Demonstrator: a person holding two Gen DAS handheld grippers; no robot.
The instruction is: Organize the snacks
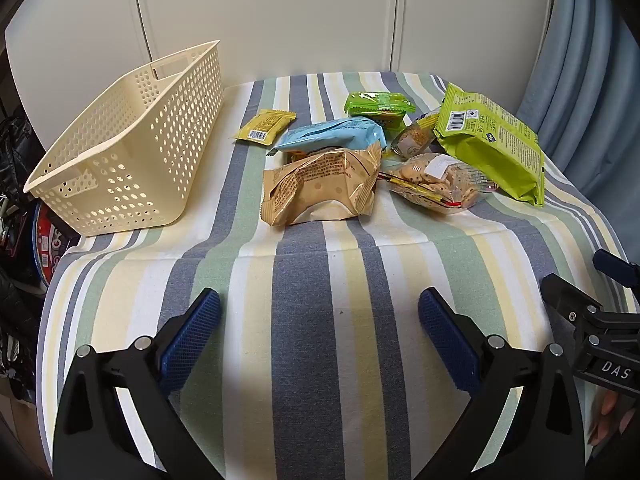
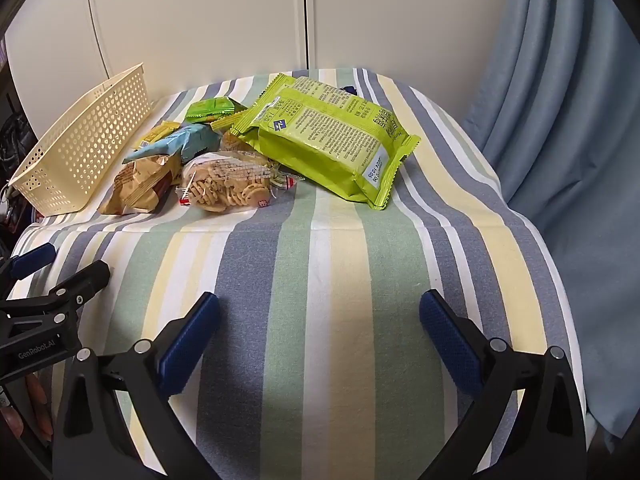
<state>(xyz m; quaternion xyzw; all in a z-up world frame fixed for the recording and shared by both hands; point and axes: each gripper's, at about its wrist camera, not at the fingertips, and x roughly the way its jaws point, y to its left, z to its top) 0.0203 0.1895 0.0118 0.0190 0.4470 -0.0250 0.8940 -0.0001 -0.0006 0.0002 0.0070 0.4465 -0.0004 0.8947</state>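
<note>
A striped cloth [image 1: 320, 280] in blue, green, yellow and white covers the tabletop. Both claws hover above its near, bare part, each spread wide with nothing between the blue pads: the left claw [image 1: 319, 312] and the right claw [image 2: 319, 312].

The right tool shows at the edge of the left wrist view with the letters "DAS" in white on its black body. In the right wrist view the left tool's body reads "GenRobot.AI".

At the far left of the tabletop stands a cream perforated basket [image 1: 120, 148], upright, with nothing visible inside it. The snacks lie in a loose heap to its right, all outside the basket.

- A small yellow packet [image 1: 264, 126] with a barcode lies nearest the basket, apart from it.
- A light blue pouch [image 1: 332, 136] rests partly on a crumpled tan bag [image 1: 320, 188] printed with small text too fine to read.
- A clear bag of small biscuits [image 1: 436, 182] carries a white sticker and a red and yellow band.
- A small green pack [image 1: 378, 109] sits at the back.
- A large lime-green bag [image 2: 332, 136] lies tilted over the others. It shows a barcode, dense print that is not legible, and a pale label reading roughly "2024.10.05", seen upside down.

A blue curtain [image 2: 560, 120] hangs to the right.
</note>
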